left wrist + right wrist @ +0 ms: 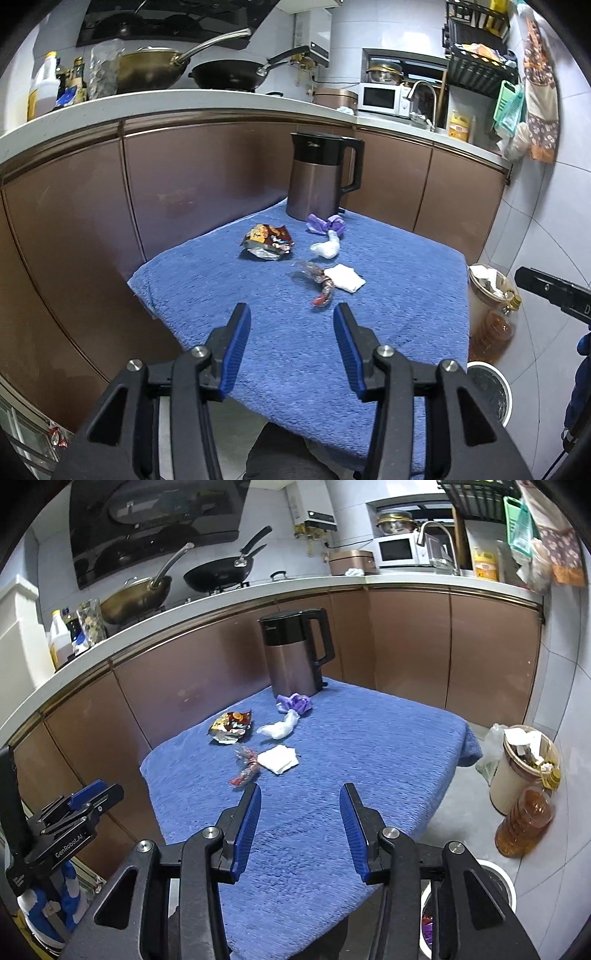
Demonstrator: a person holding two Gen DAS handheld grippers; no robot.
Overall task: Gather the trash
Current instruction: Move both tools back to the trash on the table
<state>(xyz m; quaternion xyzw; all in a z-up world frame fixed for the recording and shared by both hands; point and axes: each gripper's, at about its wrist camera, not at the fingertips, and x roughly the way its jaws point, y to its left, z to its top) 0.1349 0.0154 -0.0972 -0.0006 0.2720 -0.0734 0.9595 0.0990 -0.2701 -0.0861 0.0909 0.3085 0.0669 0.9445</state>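
In the left wrist view the left gripper [291, 314] is seen at the lower centre of the frame, its blue-padded jaws parted about halfway with nothing between them; only the blue towel [388, 295] covering the table lies beneath the gap, and no contact with any item is made. In the right wrist view the right gripper [300, 794] is likewise held released at the lower centre, half open and empty above the same towel [369, 746]. The trash is gathered in the middle of both frames, well beyond the fingertips: a crumpled snack wrapper [267, 242] at centre left, a purple plastic scrap [327, 223] just in front of the electric kettle [321, 173], a knotted white plastic bag [327, 248] below it, a folded white tissue [345, 277], and a clear red-tipped candy wrapper [317, 286] touching the tissue's left edge (this last is nearest the left gripper's tips). At the right edge of the right wrist view a full waste bin [524, 764] is seen on the floor, and a white-rimmed bin [495, 882] is partly hidden behind the right jaw at lower right.
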